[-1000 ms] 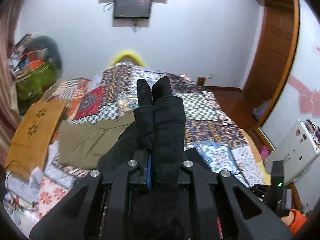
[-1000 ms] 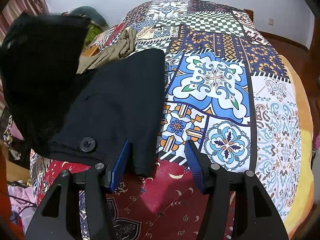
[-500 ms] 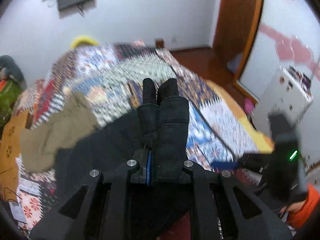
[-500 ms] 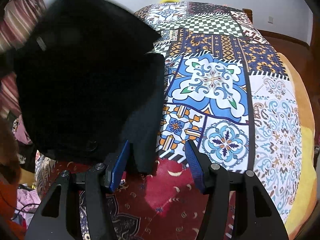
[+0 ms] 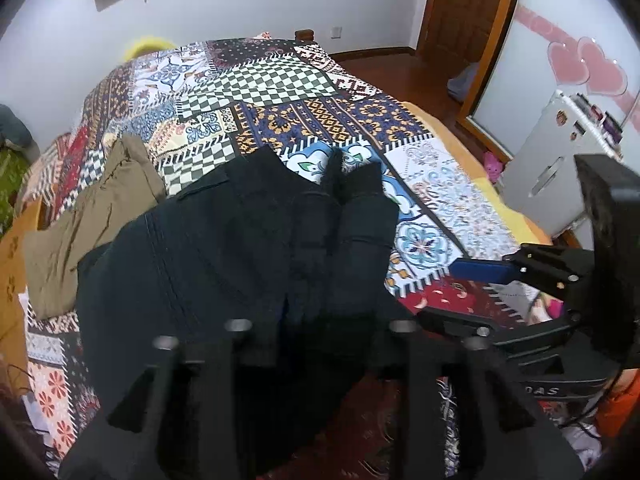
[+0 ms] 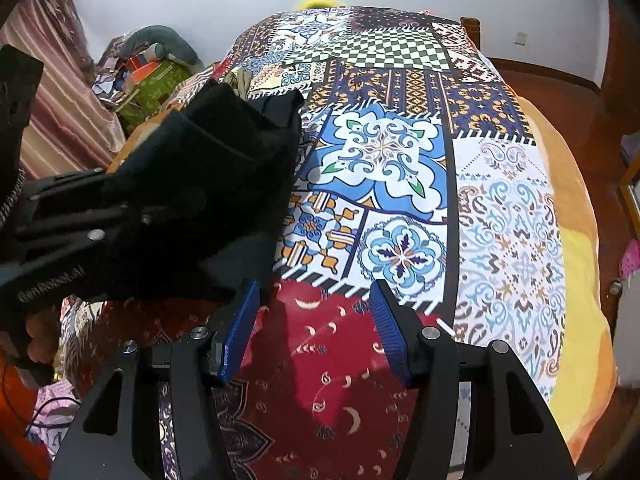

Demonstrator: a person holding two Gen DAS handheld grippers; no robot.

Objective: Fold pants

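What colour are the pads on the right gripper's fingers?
Blue, ribbed pads; clearest in the right wrist view.

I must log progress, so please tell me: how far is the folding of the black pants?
Done: the black pants appear folded over once on the patchwork bedspread, beside khaki pants. In hand: the left gripper is opening its jaws, with black cloth draped over it; the right gripper is open and empty. Left: probably another fold and smoothing.
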